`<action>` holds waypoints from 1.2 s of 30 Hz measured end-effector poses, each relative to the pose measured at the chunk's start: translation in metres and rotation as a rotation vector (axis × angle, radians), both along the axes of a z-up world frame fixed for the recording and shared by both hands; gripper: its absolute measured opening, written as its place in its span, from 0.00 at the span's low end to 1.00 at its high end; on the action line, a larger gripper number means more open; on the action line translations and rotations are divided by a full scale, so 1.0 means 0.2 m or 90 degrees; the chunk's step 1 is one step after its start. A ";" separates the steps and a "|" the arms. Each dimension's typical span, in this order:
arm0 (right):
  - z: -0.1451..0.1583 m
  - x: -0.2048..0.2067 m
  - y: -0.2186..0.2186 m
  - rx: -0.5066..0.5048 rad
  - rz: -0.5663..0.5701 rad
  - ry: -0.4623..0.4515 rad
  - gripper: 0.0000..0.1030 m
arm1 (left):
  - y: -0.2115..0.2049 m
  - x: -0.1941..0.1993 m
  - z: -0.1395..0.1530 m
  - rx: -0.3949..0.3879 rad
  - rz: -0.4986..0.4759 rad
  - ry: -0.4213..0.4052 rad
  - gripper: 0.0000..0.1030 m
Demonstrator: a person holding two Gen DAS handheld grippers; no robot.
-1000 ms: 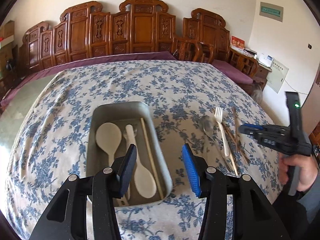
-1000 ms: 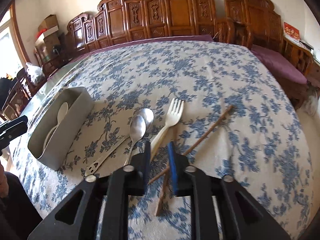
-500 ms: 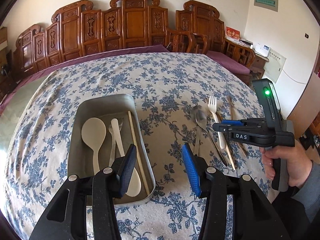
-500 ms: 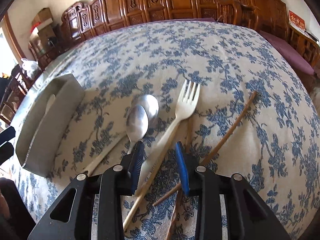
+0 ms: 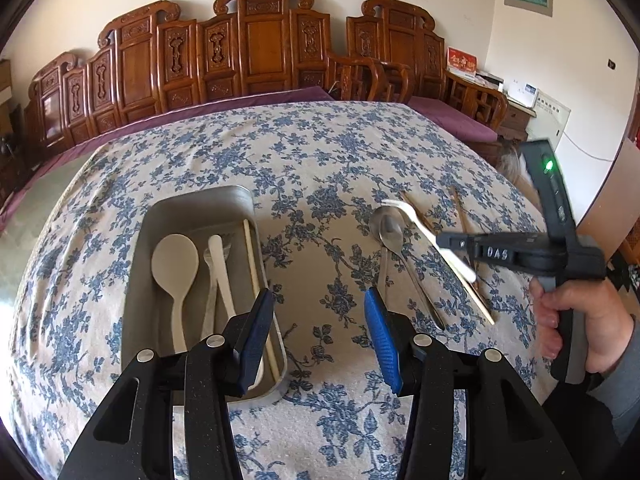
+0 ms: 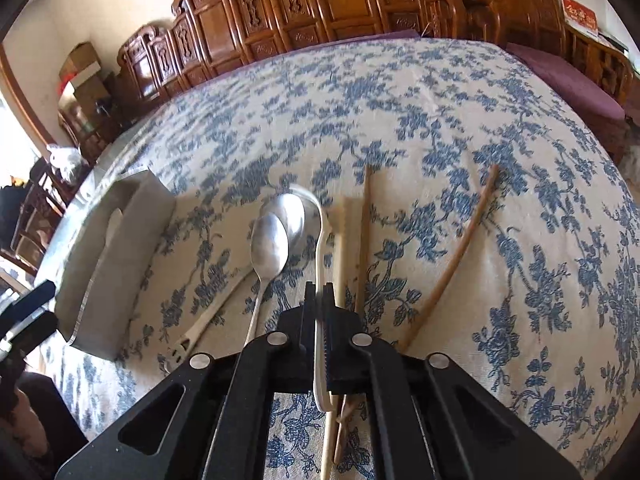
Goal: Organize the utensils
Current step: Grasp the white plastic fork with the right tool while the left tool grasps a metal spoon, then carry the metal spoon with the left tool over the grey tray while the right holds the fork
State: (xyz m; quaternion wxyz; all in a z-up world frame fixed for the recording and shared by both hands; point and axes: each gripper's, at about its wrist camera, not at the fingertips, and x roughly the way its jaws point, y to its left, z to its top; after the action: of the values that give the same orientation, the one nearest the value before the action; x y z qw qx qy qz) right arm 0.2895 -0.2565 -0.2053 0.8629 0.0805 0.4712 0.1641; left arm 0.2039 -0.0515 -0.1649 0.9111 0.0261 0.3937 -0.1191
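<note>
- While the left gripper hangs over the near edge of the table, its blue-padded jaws stand about half open and nothing is between them.
- Under its left finger sits the grey rectangular metal tray on the blue-flowered white tablecloth.
- Inside this tray lie, from left to right, a cream plastic rice spoon, a white plastic utensil with a long handle over a small metal fork, and one pale chopstick along the right wall.
- To the right of the tray, on the bare cloth, two shiny metal spoons lie with their bowls overlapping.
- Just beside them the right gripper has just closed its jaws, and they are now tight on the handle of the cream plastic fork.
- In the left wrist view this fork is lifted and tilted above the cloth, tines pointing away from the person, and it is blurred.
- Under the fork in the right wrist view lie a pale chopstick and a brown wooden chopstick, close together.
- Further right a second brown wooden chopstick lies apart, slanted on the cloth.
- At the far right of the left wrist view the person's right hand grips the handle of the right gripper.
</note>
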 end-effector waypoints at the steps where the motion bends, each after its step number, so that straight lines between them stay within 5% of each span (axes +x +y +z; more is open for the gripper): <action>1: 0.01 0.00 0.00 0.002 0.001 -0.005 0.04 | -0.01 0.00 0.00 0.001 0.000 0.001 0.44; 19: 0.07 0.01 -0.23 -0.001 -0.039 -0.049 0.04 | -0.39 0.20 -0.19 0.007 -0.062 0.071 0.43; 36: 0.06 0.04 -0.31 0.066 -0.064 -0.032 0.04 | -0.59 0.44 -0.36 0.050 -0.054 0.136 0.09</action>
State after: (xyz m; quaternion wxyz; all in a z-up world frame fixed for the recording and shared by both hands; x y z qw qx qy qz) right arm 0.2978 -0.3179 -0.1940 0.8761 0.1449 0.4358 0.1465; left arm 0.2914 -0.1699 -0.2378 0.8563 0.0658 0.4916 -0.1444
